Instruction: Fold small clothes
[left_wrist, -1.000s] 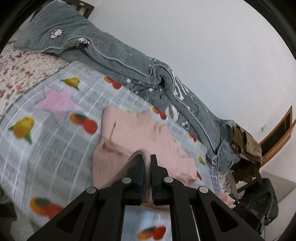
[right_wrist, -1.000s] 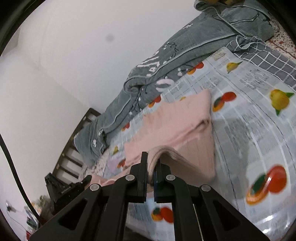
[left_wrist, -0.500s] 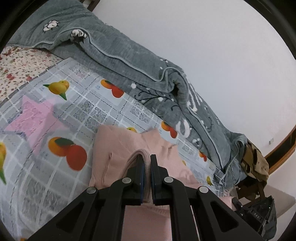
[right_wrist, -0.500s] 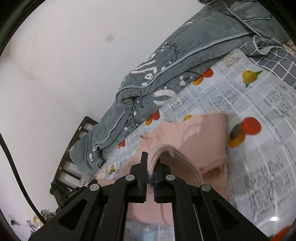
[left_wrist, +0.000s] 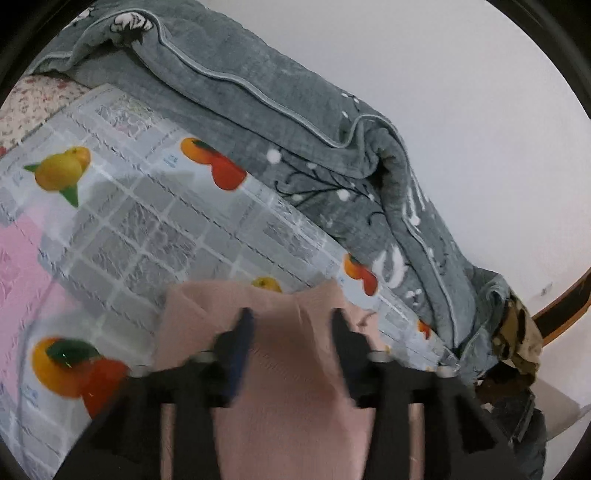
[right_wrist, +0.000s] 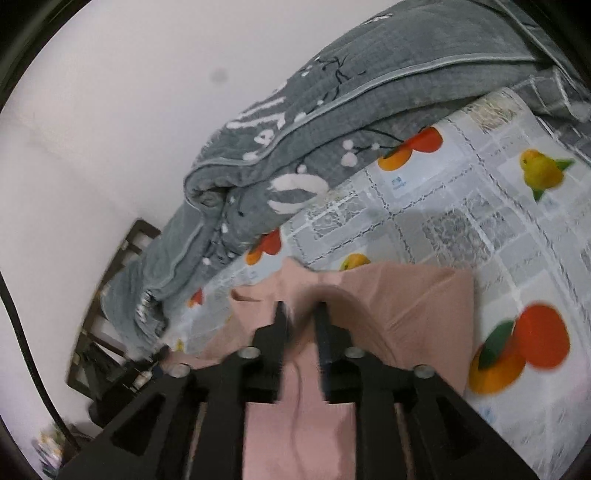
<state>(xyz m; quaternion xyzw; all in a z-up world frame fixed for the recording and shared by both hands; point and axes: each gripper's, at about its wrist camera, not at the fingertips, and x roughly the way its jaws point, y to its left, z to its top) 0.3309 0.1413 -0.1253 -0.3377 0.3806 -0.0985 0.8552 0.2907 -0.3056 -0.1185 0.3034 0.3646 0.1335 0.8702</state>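
Surface: a bed is shown, covered by a fruit-printed sheet (left_wrist: 140, 229), with a white wall behind.
Bedding: one grey quilt (left_wrist: 280, 122) is bunched along the far side, beyond both tools.
Garment: one pink garment (left_wrist: 288, 373) is seen, laid flat on the sheet directly under and ahead of both tools; its far edge (right_wrist: 388, 273) lies just past the fingertips.
Long axis: it is judged to run across the fingers, from one tool to the other.
Left gripper (left_wrist: 291, 325): its jaws are spread wide, nothing is pinched, and cloth is seen between them.
Right gripper (right_wrist: 301, 314): it is parted less widely, and a raised fold sits in the gap, not clamped.
Nearer hand: neither can be told nearer; both hang over the cloth.
Count: two grippers, one garment, one quilt.
Next move: a fresh grasp is judged necessary.
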